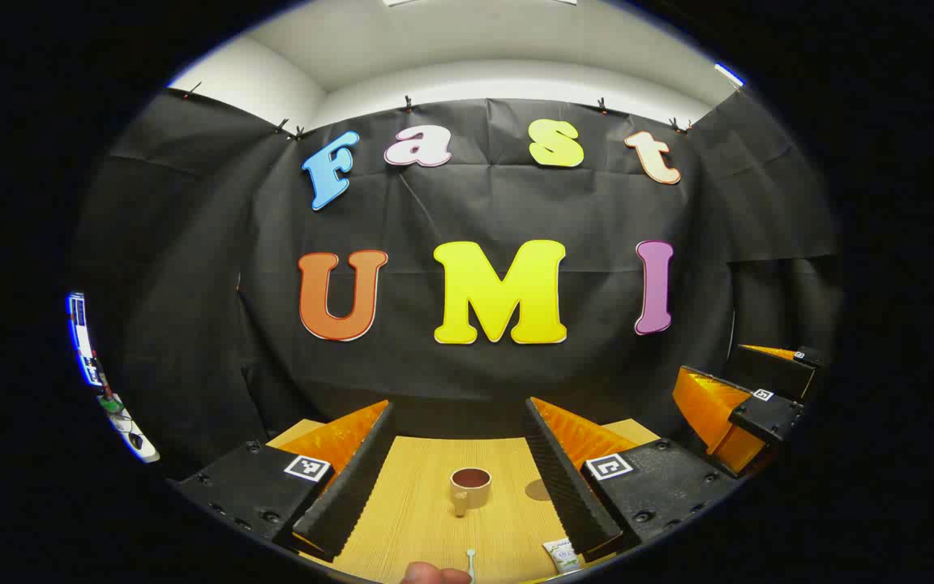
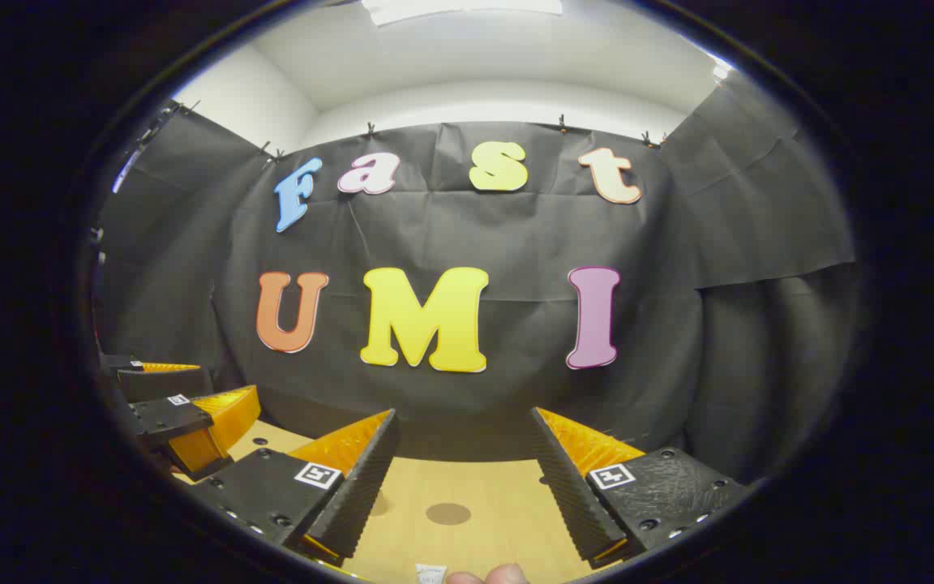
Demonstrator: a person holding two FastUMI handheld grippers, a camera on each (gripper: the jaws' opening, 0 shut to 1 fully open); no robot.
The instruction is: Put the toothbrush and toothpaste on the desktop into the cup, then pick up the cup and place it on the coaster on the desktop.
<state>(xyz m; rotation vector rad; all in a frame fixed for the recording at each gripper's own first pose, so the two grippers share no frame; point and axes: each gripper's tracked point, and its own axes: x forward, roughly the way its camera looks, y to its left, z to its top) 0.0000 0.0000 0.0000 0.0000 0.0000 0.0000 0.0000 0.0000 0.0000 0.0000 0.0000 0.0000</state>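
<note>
Left gripper (image 1: 467, 470): fingers spread, empty, above the desktop (image 1: 418, 519).
Right gripper (image 2: 459, 470): spread, empty.
Cup (image 1: 469, 487): centre, far; rigid; take by rim.
Toothbrush (image 1: 471, 561): near edge; light, thin; pinch the handle.
Toothpaste (image 1: 563, 555): near right; soft, squashy.
Coaster (image 2: 447, 513): flat, beyond.
</note>
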